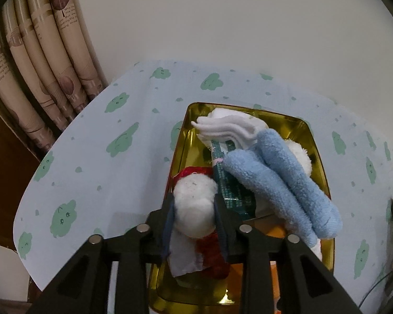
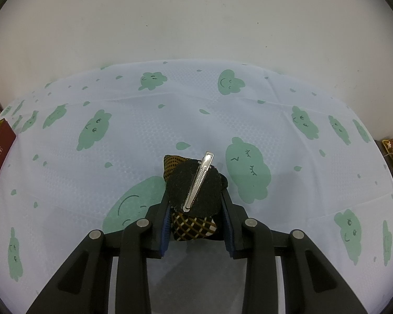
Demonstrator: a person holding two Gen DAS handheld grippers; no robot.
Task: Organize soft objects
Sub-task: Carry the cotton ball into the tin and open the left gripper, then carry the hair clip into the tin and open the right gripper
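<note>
Two grippers each carry one soft thing. The left gripper (image 1: 194, 204) has its fingers around a white pompom (image 1: 194, 204) with red yarn, just over the near end of the gold tin (image 1: 319, 154), beside the blue towel roll (image 1: 283, 180). To release well, lower it into the free corner and open wide, so the yarn does not catch. The right gripper (image 2: 196, 204) grips a dark hair clip (image 2: 196, 183) above the bench (image 2: 301, 196) and should wait its turn
</note>
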